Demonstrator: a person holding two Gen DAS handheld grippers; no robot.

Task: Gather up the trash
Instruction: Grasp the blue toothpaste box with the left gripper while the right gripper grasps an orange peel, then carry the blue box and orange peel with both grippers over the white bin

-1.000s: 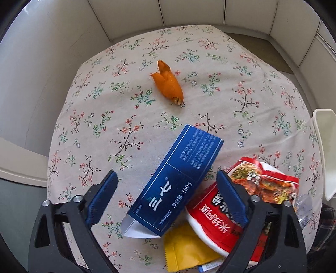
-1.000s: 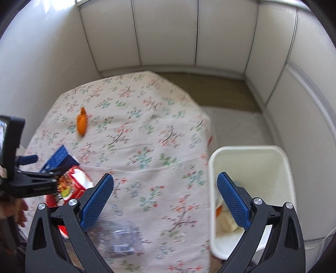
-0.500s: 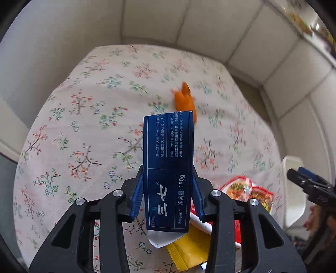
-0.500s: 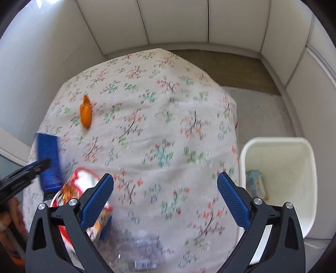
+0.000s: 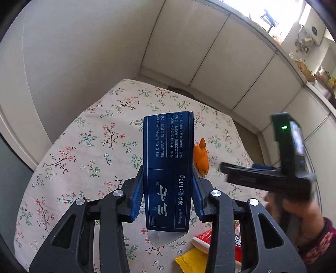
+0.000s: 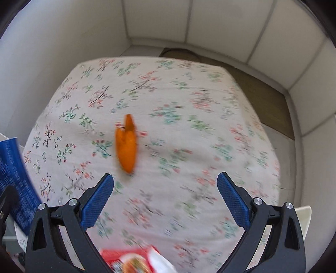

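Observation:
My left gripper (image 5: 168,189) is shut on a dark blue toothpaste box (image 5: 168,168), lifted clear of the flowered tablecloth (image 5: 94,147) and pointing away from me. The same blue box (image 6: 12,178) shows at the left edge of the right wrist view. An orange peel (image 6: 127,147) lies on the cloth just beyond my right gripper (image 6: 166,195), which hangs open and empty over the table. The peel (image 5: 201,157) also peeks out right of the box. A red noodle wrapper (image 5: 210,239) and a yellow sachet (image 5: 191,262) lie below the box; the wrapper (image 6: 130,260) shows under the right gripper.
The other gripper with its camera (image 5: 273,176) and a hand (image 5: 294,212) are at the right of the left wrist view. A white bin rim (image 6: 304,218) shows at the table's right edge. White panelled walls (image 6: 157,19) enclose the table.
The left gripper shut on the blue box and raised it off the cloth, rolling it upright. The right gripper swung left from the bin side to above the orange peel.

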